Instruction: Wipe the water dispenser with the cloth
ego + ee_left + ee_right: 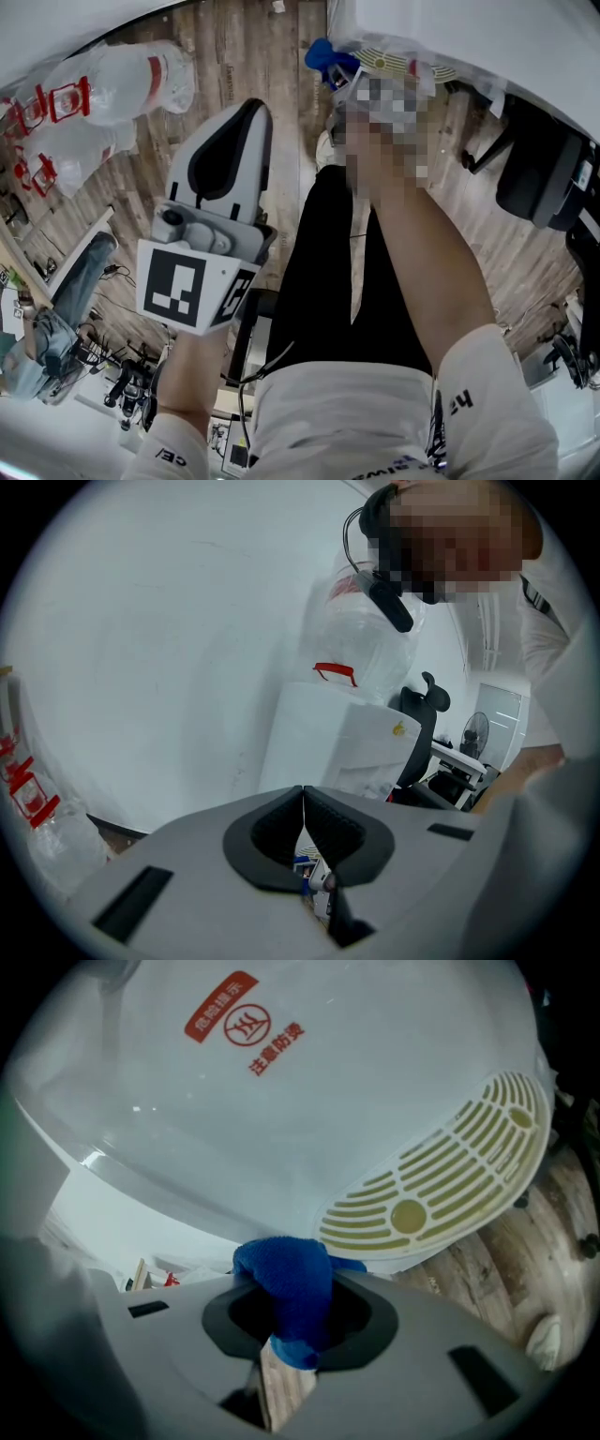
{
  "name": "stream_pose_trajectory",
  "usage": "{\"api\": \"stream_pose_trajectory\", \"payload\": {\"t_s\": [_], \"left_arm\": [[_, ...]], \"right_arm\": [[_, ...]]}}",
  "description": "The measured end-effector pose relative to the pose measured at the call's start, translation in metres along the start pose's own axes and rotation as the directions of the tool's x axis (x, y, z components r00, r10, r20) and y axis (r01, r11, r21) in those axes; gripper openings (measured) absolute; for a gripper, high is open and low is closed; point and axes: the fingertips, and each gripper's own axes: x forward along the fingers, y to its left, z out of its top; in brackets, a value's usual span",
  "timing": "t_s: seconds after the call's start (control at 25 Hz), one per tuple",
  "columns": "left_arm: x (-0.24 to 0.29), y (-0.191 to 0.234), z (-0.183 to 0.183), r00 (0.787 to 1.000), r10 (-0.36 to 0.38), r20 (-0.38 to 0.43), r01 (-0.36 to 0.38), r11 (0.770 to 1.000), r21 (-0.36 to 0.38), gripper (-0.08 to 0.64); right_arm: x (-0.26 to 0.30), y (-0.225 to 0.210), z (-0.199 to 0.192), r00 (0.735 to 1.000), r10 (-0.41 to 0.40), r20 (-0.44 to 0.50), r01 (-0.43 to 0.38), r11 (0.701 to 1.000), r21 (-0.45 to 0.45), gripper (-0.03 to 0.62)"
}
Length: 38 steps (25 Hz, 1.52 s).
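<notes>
My right gripper (pixel 298 1309) is shut on a bunched blue cloth (pixel 286 1283). The cloth's free end sits against the white water dispenser (pixel 281 1101), just left of its yellowish slotted grille (pixel 441 1194). A red mark and red print sit higher on the white front. In the head view the blue cloth (pixel 328 58) shows at the top by the grille (pixel 386 64), and a mosaic patch hides the right gripper there. My left gripper (pixel 251 112) is held away at centre left, pointing up the frame. Its jaws (pixel 303 795) are shut with nothing between them.
Clear plastic bags with red print (pixel 103 84) lie on the wood floor at the left. A black office chair (pixel 539 173) stands at the right. A cluttered desk edge with cables (pixel 84 309) is at the lower left. The left gripper view shows a white wall (pixel 169 649), a white cabinet (pixel 337 747) and a fan (pixel 475 733).
</notes>
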Motion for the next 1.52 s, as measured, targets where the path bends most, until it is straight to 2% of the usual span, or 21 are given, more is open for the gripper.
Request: {"api": "stream_pose_trajectory", "payload": {"t_s": [0.36,0.76,0.92,1.08,1.52], "left_arm": [[0.002,-0.003,0.000,1.000,0.001,-0.004,-0.001,1.000,0.003,0.020],[0.006,-0.009,0.000,1.000,-0.004,-0.003,0.004,1.000,0.004,0.020],[0.009,-0.014,-0.004,1.000,-0.008,-0.009,0.008,1.000,0.000,0.020],[0.012,-0.020,-0.005,1.000,-0.013,-0.009,0.013,1.000,0.001,0.020],[0.013,-0.034,-0.008,1.000,-0.021,-0.010,0.021,1.000,0.006,0.020]], "right_arm": [[0.000,-0.003,-0.001,1.000,0.002,-0.019,-0.003,1.000,-0.013,0.097],[-0.005,-0.010,-0.004,0.999,-0.004,-0.053,-0.001,0.995,-0.097,0.098],[-0.010,-0.023,-0.008,0.997,-0.034,-0.069,0.025,0.992,-0.126,0.098],[-0.021,-0.046,-0.004,0.996,-0.077,-0.047,0.070,0.989,-0.134,0.097],[-0.033,-0.056,0.003,0.996,-0.077,-0.044,0.068,0.982,-0.174,0.097]]}}
